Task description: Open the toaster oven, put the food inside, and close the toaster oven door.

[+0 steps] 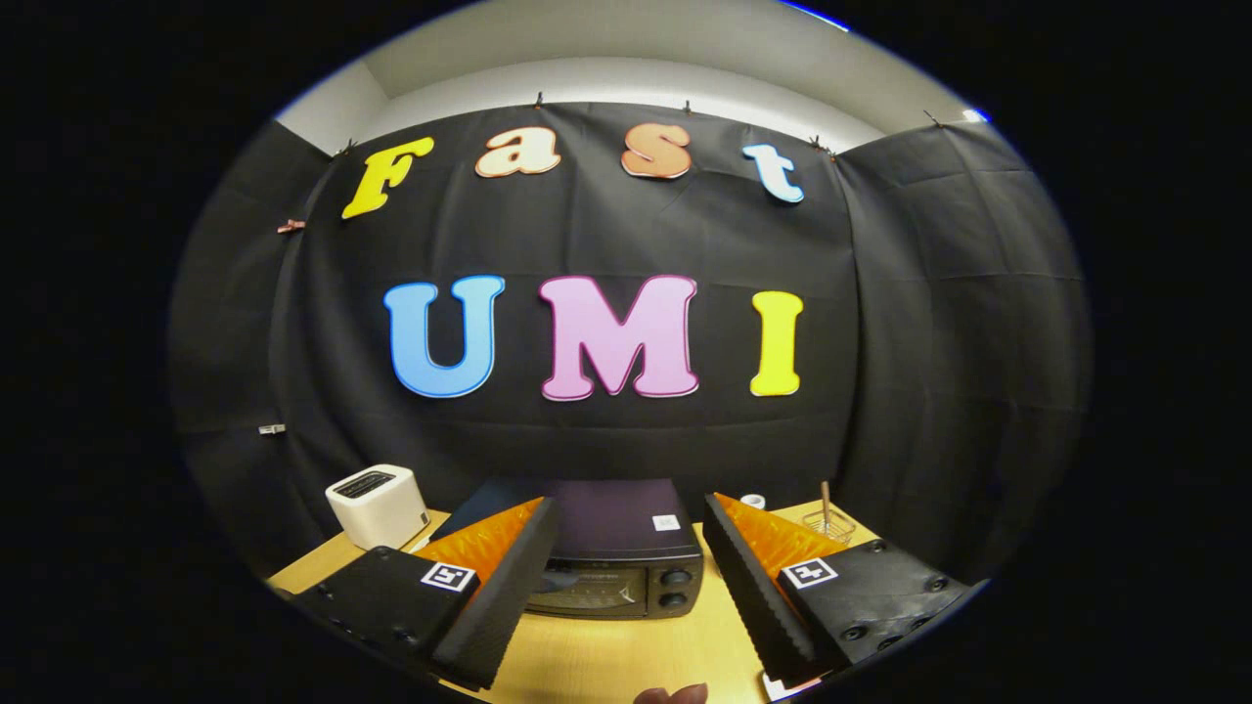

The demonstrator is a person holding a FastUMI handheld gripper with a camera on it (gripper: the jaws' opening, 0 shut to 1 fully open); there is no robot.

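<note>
the gripper [626,587] hangs above the wooden table [626,655] with its fingers spread wide and nothing between them. the toaster oven [616,557], a dark box with two knobs [675,589] at the right of its front, sits on the table just ahead of the fingers, framed in the gap between them. its glass door [587,592] looks closed, so by the look of things the opening step is not yet done. the door handle is too small and dim to pick out.

a white box-shaped appliance [379,504] stands left of the toaster oven, a little apart from it. to the right of the toaster oven sits a small wire rack [829,526] with a stick standing in it, and a small white cup-like thing [752,501] just behind. something pale and rounded [670,695], perhaps a fingertip or a piece of food, pokes in near the table's front edge, in front of the toaster oven; it cannot be told which.

the main risk is judged to be a missed grab: the gripper sits high and looks over the top of the toaster oven, so a straight descent could land the fingers on the lid rather than the door's top edge. a close that catches a knob instead of the handle would turn a dial and leave the door shut. pulling the door down without the light oven being braced could drag it forward across the table.
</note>
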